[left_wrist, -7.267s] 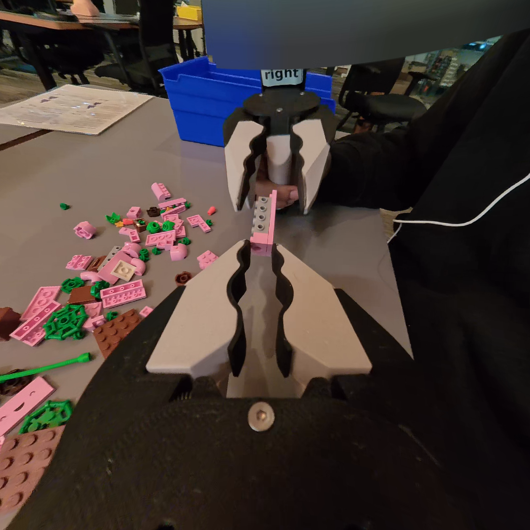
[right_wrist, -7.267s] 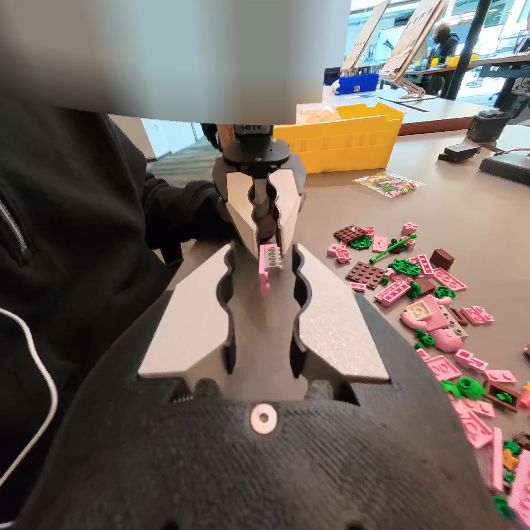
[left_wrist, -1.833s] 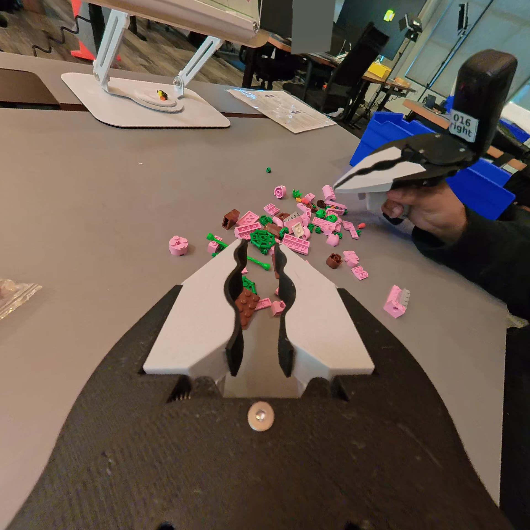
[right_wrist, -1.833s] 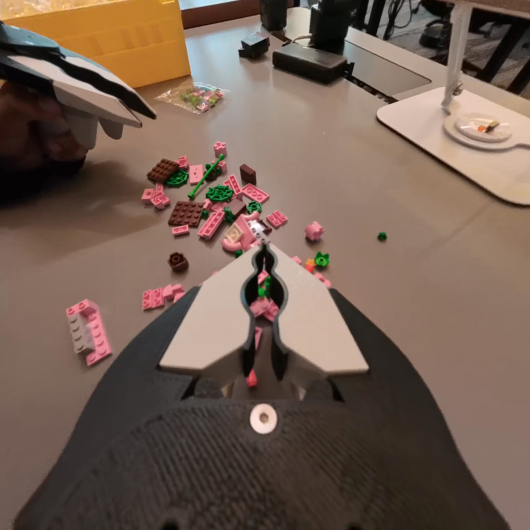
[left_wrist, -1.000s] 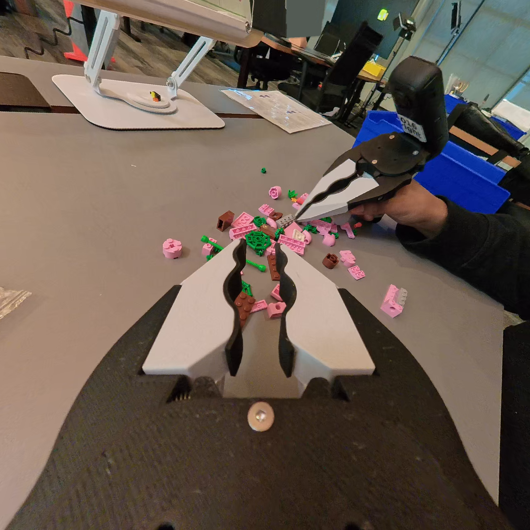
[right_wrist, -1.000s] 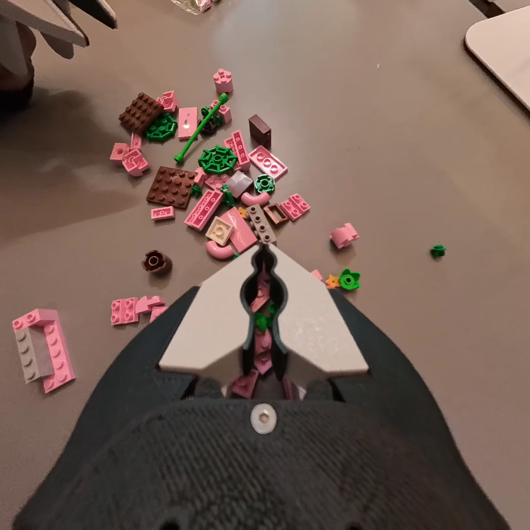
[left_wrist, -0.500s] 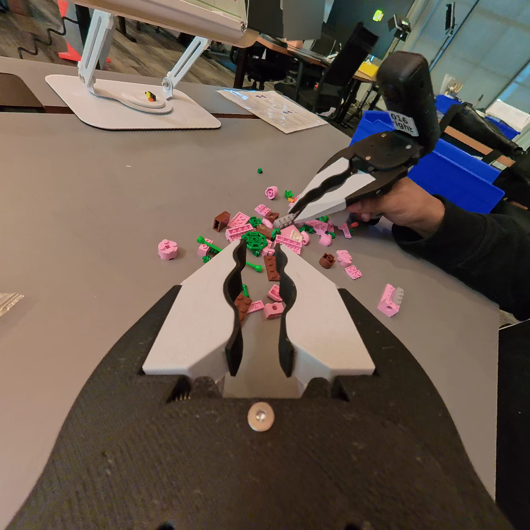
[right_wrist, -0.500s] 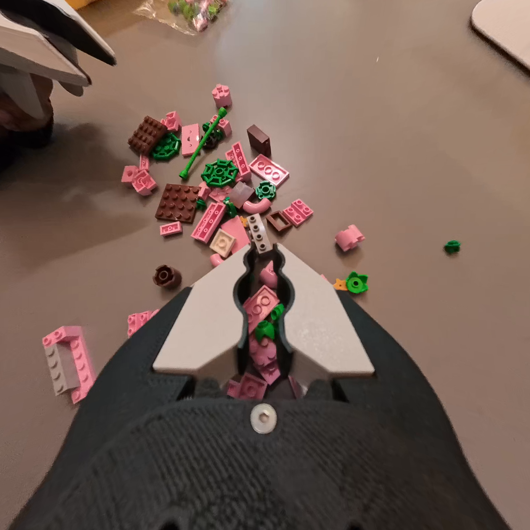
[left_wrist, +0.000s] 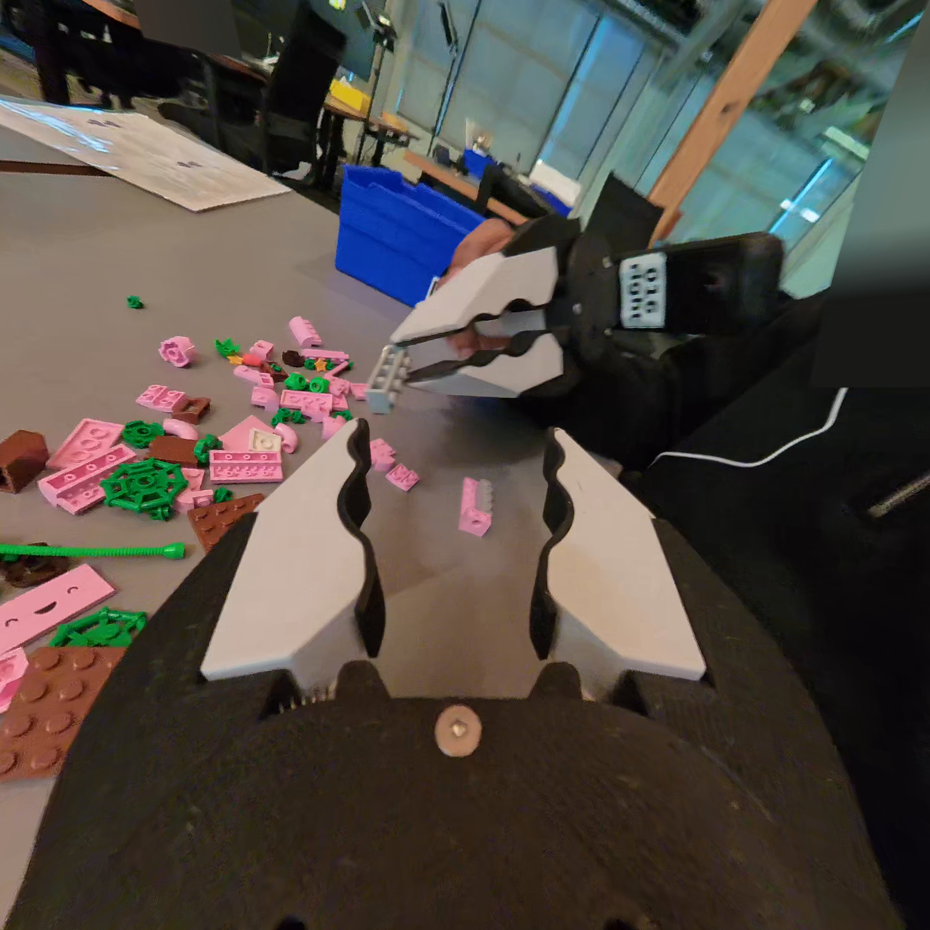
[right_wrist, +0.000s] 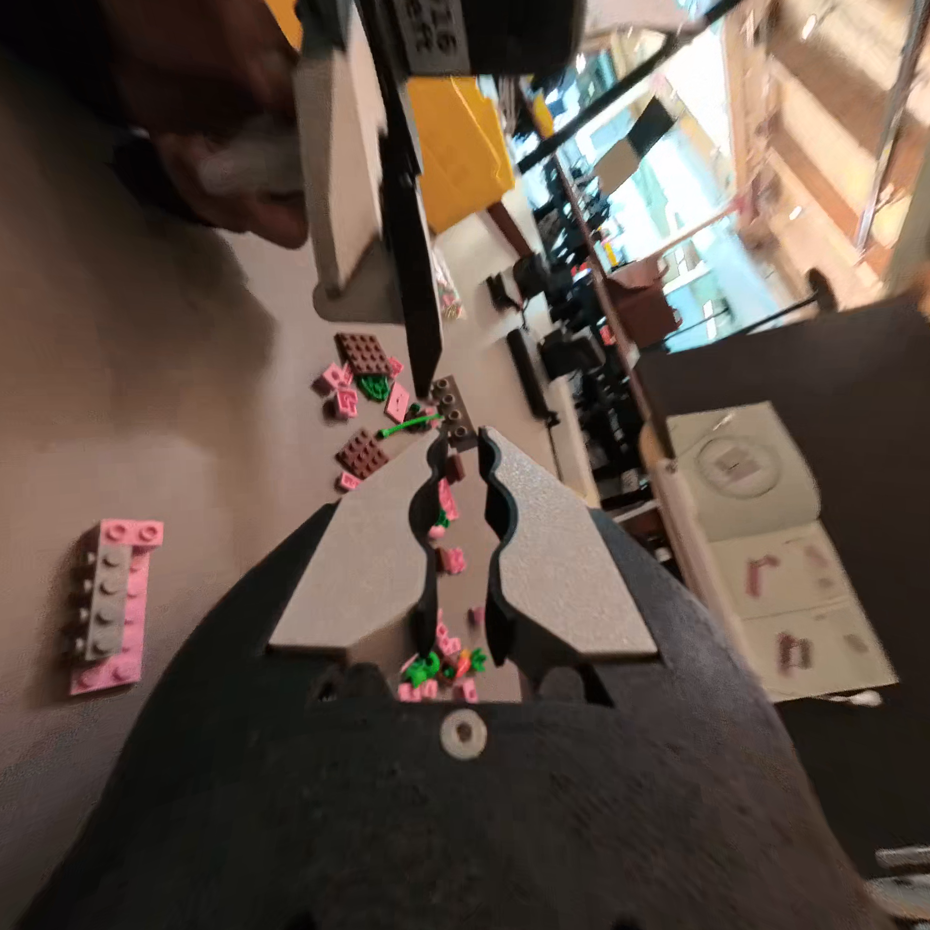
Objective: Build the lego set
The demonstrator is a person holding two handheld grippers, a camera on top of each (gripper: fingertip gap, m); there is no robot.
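My left gripper [left_wrist: 455, 433] is open wide, low over the grey table [left_wrist: 151, 261]. A small pink and grey assembly [left_wrist: 475, 506] lies on the table between its fingertips, untouched. My right gripper [left_wrist: 402, 360], rolled on its side, is shut on the end of a grey 1x4 brick [left_wrist: 386, 378], held in the air just beyond my left fingers. In the blurred right wrist view the right gripper [right_wrist: 462, 435] pinches the grey brick [right_wrist: 453, 410]. The assembly [right_wrist: 113, 604] lies at the left there.
Loose pink, green and brown pieces [left_wrist: 241, 465] are scattered on the left, with a green rod [left_wrist: 90, 551] and a brown plate [left_wrist: 45, 704]. A blue bin [left_wrist: 397, 241] and a paper sheet [left_wrist: 136, 151] lie behind. A yellow bin [right_wrist: 463, 151] and a booklet [right_wrist: 780, 604] show farther off. The grippers' ends are close to 4 cm from one another. Between my left fingertips and the brown plate [left_wrist: 45, 704] there is roughly 12 cm. Look for it in the right wrist view [right_wrist: 377, 355] too.
My right gripper has lifted the grey brick out of the pile, rolled sideways and come toward me. My left gripper has opened wide and swung right over the assembly.
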